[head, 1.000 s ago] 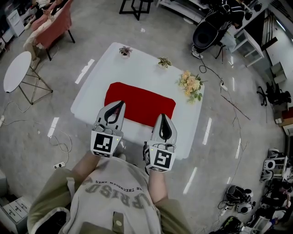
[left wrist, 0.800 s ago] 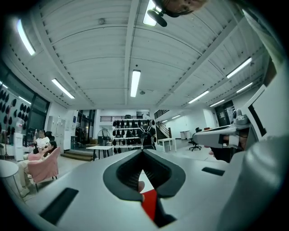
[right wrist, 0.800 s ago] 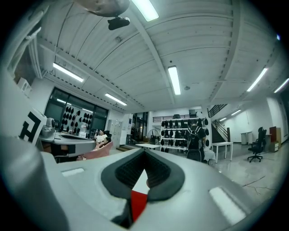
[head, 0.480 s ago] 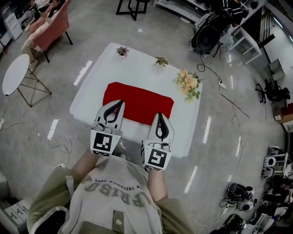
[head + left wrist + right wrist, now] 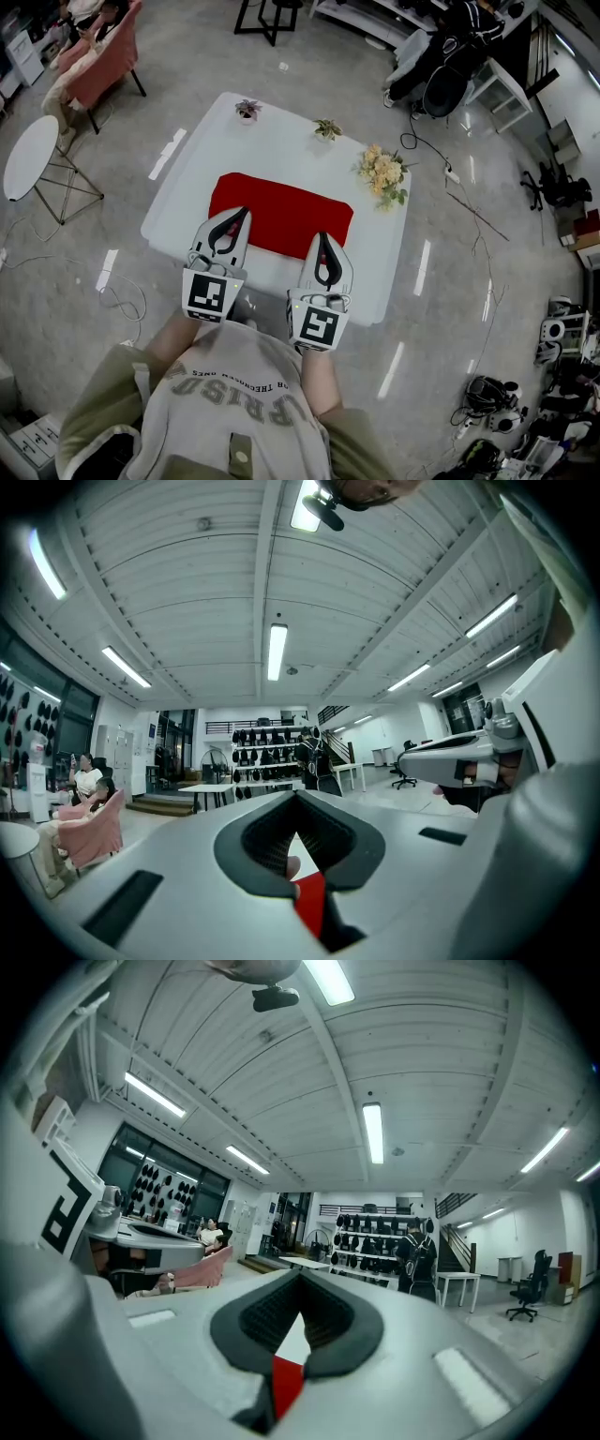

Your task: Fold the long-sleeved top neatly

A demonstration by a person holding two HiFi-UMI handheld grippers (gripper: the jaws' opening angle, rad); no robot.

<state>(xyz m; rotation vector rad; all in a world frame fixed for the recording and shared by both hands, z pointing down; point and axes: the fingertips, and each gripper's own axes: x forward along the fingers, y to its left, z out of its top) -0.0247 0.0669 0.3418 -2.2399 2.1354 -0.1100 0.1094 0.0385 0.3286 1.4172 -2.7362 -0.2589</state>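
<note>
A red top (image 5: pixel 281 214) lies flat on the white table (image 5: pixel 281 141) in the middle of the head view. It is already a tidy rectangle with no sleeve showing loose, so I judge the folding to be nearly or fully done. Its long axis runs across the frame from left to right, dipping slightly toward the right. Both grippers hover over the table's lower edge and point up the frame at the top's long lower side, so it lies straight ahead of them and broadside on. The left gripper (image 5: pixel 237 216) has its tips over the lower left part of the red cloth. The right gripper (image 5: pixel 323 240) has its tips at the cloth's lower right edge, so neither is clearly nearer. In the left gripper view the left gripper (image 5: pixel 298 801) has its jaws pressed together, with only a sliver of red seen through the gap behind them. The right gripper (image 5: pixel 300 1281) looks the same in its own view. Neither pinches anything. Any further fold would likely mean opening both and taking that lower edge, one near each end.
</note>
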